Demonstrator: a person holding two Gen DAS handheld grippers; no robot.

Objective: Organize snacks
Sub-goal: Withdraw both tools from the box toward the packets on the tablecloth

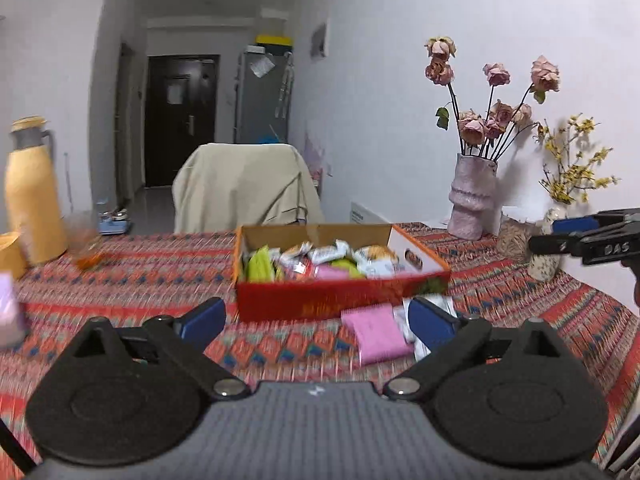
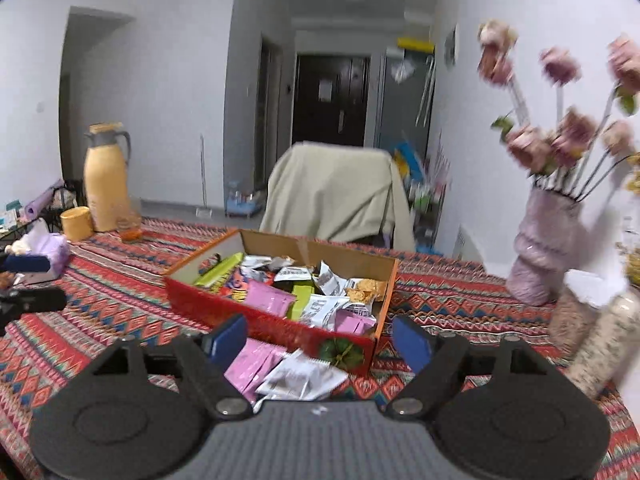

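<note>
Both pairs of tongs stand spread wide with nothing between their blue pads; the left gripper (image 1: pixel 318 320) hangs above the patterned tablecloth (image 1: pixel 140 280), gripping nothing; the right gripper (image 2: pixel 320 340) likewise holds and touches nothing; the red snack box (image 2: pixel 280 324) sits on the cloth just ahead, full of wrapped snacks (image 2: pixel 320 300); a pink packet (image 1: pixel 376 334) and white packets (image 2: pixel 300 378) lie on the cloth against the box's front wall, beneath the tongs.
</note>
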